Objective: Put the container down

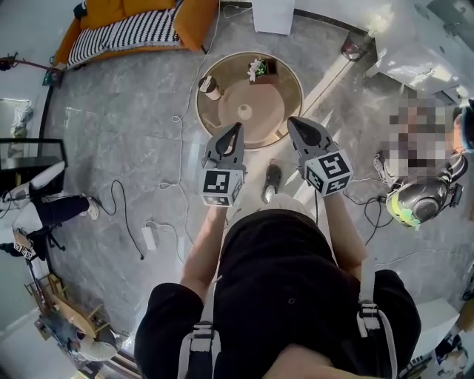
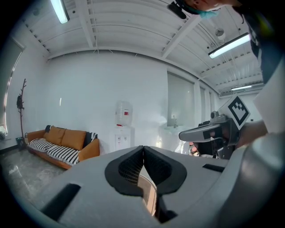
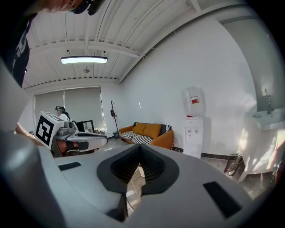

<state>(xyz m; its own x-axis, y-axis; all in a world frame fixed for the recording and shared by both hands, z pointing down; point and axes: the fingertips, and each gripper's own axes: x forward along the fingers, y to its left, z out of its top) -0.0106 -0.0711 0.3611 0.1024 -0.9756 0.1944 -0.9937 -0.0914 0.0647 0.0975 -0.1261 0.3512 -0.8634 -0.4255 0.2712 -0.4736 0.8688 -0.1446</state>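
Container (image 1: 209, 86), a small pale cup with a dark band, stands on the round tan table (image 1: 278, 89) near its left rim, apart from both my claws. My left claw (image 1: 237, 126) is pinched fully together with nothing in it. My right claw (image 1: 294, 120) is closed and empty too. I hold the two side by side at the table's near edge, tips pointing toward it. An orange sofa (image 1: 104, 11) sits across the floor.

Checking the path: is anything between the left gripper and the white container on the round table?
Nothing visible. The left gripper, shut and empty, is above the round table's near rim; only bare tabletop separates it from the white container at the left rim.
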